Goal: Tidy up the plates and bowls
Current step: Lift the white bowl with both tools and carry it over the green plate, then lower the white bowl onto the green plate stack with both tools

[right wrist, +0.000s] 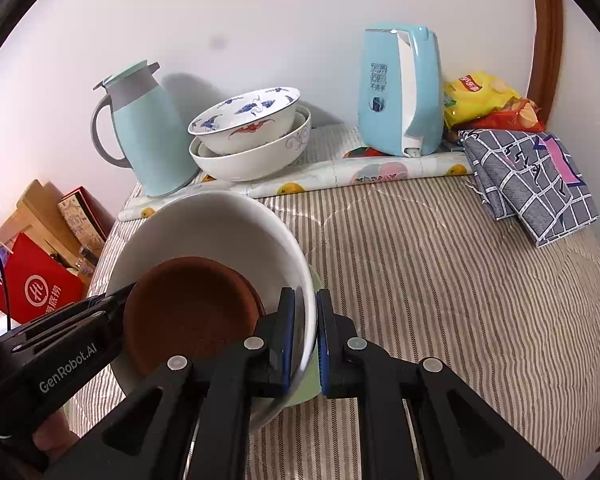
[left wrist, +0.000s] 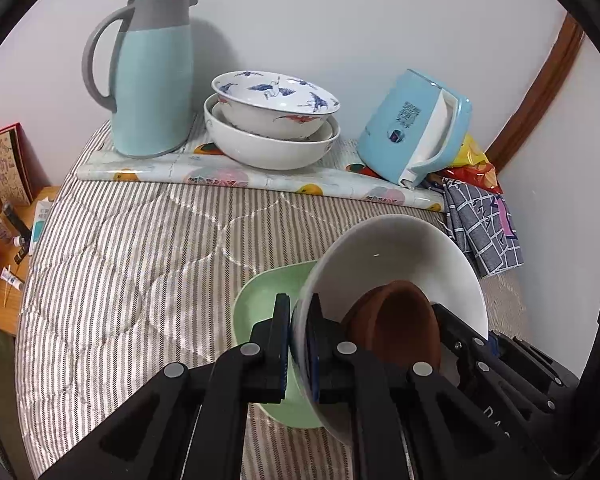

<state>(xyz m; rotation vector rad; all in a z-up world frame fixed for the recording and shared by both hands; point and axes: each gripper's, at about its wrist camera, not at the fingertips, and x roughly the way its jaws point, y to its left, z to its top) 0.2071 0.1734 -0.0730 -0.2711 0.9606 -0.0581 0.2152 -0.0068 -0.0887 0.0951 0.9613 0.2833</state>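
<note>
Our left tongs [left wrist: 298,344] and right tongs [right wrist: 303,340] both clamped on the rim of a large white ceramic bowl [left wrist: 396,256], small brown clay dish [right wrist: 188,312] inside it, pale green plate [left wrist: 256,304] underneath, striped quilted bed [right wrist: 440,264] below

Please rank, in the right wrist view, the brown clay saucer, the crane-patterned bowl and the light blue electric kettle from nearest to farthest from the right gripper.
1. Brown clay saucer, just left of the right gripper, inside the white bowl it grips.
2. Crane-patterned bowl, behind, stacked.
3. Light blue electric kettle, back right, at the wall.
</note>
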